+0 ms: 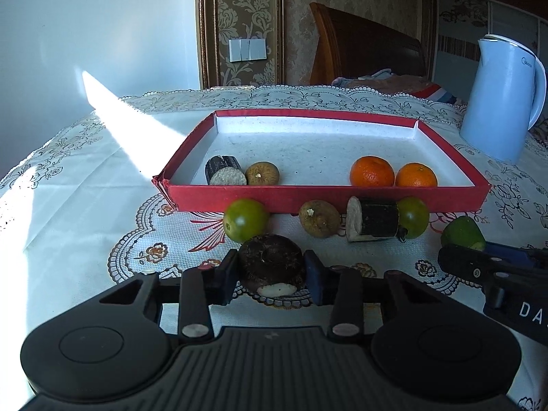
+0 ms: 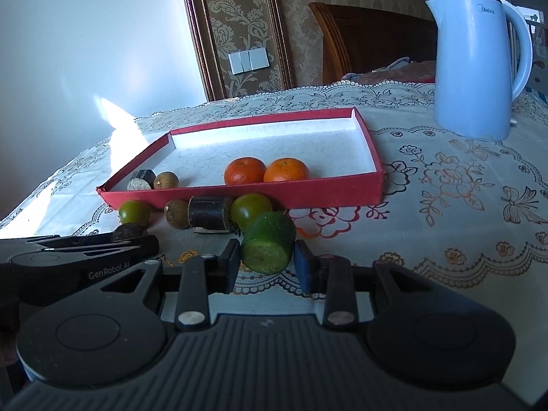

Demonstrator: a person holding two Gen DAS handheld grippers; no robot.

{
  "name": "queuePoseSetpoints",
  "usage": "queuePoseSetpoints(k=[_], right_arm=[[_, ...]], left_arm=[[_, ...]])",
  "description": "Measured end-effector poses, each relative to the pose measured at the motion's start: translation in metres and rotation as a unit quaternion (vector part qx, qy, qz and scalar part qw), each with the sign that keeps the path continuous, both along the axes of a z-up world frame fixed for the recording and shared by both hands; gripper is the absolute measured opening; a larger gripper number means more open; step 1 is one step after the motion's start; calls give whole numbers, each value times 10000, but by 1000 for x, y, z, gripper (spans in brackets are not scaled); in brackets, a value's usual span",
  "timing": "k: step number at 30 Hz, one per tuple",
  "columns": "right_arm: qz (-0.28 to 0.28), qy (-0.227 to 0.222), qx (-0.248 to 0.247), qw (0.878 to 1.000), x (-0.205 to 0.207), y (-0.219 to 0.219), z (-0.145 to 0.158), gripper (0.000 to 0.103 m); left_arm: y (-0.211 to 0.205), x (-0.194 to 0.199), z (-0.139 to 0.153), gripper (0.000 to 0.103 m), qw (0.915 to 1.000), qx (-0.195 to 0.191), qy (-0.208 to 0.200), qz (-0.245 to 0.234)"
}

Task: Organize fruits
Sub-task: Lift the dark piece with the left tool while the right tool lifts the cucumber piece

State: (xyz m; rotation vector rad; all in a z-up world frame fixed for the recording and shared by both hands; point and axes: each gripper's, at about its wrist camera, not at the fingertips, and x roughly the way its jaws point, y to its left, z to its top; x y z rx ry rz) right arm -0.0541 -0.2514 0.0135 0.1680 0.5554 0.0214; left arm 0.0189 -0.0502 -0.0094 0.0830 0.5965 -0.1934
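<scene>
My left gripper (image 1: 270,275) is shut on a dark brown water chestnut (image 1: 270,260), held just over the tablecloth in front of the red tray (image 1: 325,202). My right gripper (image 2: 265,262) is shut on a green cucumber piece (image 2: 269,246), to the right of the left one. The tray holds two oranges (image 1: 372,171) (image 1: 416,175), a dark sugarcane piece (image 1: 224,170) and a brown longan (image 1: 262,173). Before the tray lie two green tomatoes (image 1: 245,220) (image 1: 414,217), a longan (image 1: 319,218) and a sugarcane piece (image 1: 373,218).
A light blue kettle (image 1: 501,99) stands at the back right of the table, right of the tray. A lace-patterned tablecloth (image 2: 445,178) covers the table. A wooden headboard (image 1: 363,44) and a wall lie behind.
</scene>
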Motion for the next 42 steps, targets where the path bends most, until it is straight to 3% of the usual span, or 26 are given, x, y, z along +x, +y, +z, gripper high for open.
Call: queuePoseSetpoints(k=[8, 42], right_arm=[[11, -79, -197, 9998, -2, 6, 2, 32], [17, -195, -141, 9997, -4, 3, 3, 32]], left_arm=[[4, -6, 3, 39, 9994, -21, -265, 207], [8, -10, 3, 39, 9981, -63, -438, 421]])
